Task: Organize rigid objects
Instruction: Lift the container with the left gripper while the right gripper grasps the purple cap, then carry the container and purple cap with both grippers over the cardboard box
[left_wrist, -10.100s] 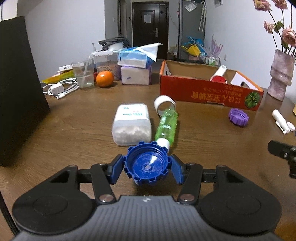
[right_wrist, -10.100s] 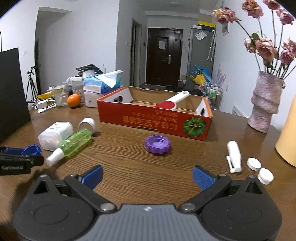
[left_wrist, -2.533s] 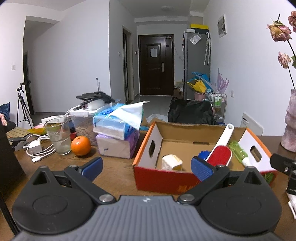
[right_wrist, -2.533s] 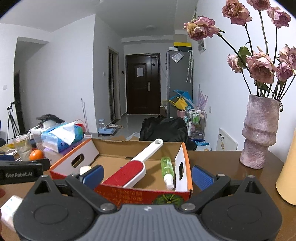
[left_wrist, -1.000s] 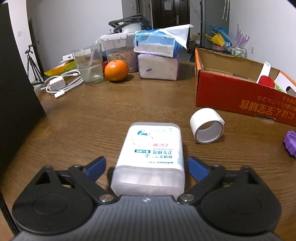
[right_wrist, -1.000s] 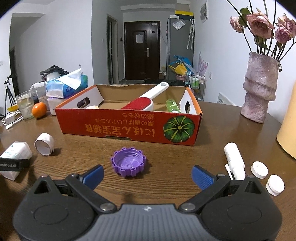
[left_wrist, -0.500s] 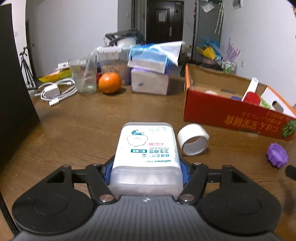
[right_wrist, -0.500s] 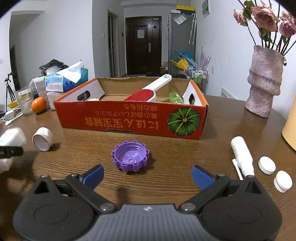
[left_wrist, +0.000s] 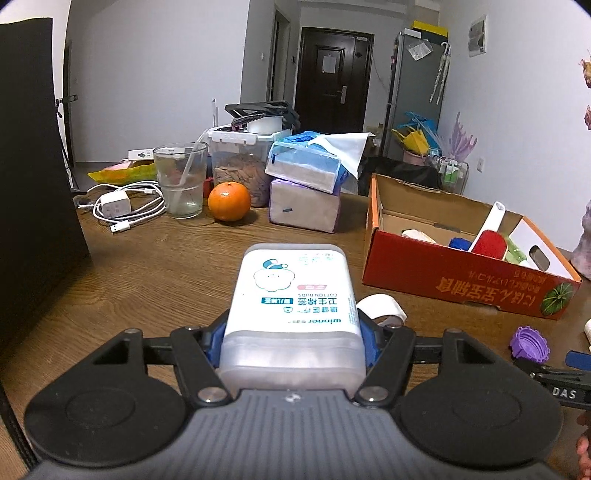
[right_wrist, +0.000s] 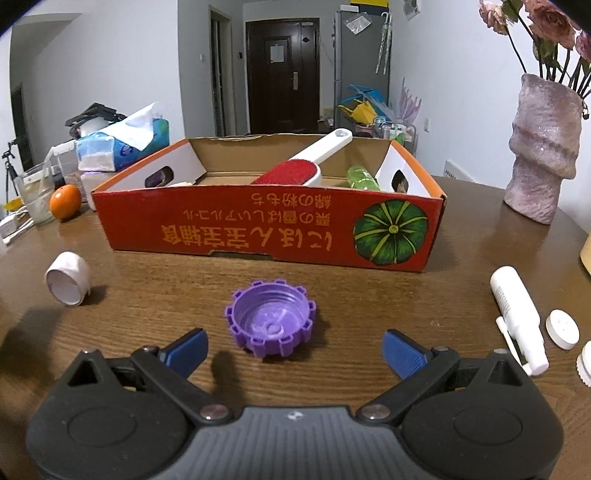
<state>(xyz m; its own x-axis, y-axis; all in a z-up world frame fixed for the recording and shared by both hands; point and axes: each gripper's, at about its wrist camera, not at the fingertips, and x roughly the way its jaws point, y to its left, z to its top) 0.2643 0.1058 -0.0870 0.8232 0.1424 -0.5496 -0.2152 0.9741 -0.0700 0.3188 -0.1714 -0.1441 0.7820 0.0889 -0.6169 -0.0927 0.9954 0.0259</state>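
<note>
My left gripper (left_wrist: 293, 341) is shut on a white cotton bud box (left_wrist: 293, 302) and holds it above the wooden table. The red cardboard box (left_wrist: 458, 277) stands ahead to the right and holds a red lint brush (left_wrist: 487, 236), a blue cap and a green bottle. My right gripper (right_wrist: 293, 350) is open, its fingers either side of and just short of a purple cap (right_wrist: 271, 321) on the table. The red box (right_wrist: 266, 232) lies beyond it. A white tape roll (right_wrist: 68, 278) lies to the left.
A white spray bottle (right_wrist: 517, 314) and two white caps (right_wrist: 562, 328) lie at the right. A pink vase (right_wrist: 543, 173) stands at the back right. An orange (left_wrist: 229, 201), a glass, tissue packs (left_wrist: 306, 184) and a charger cable sit at the back left. A black panel (left_wrist: 33, 177) stands at the left.
My left gripper has lifted the cotton bud box off the table and risen. My right gripper has moved closer to the purple cap.
</note>
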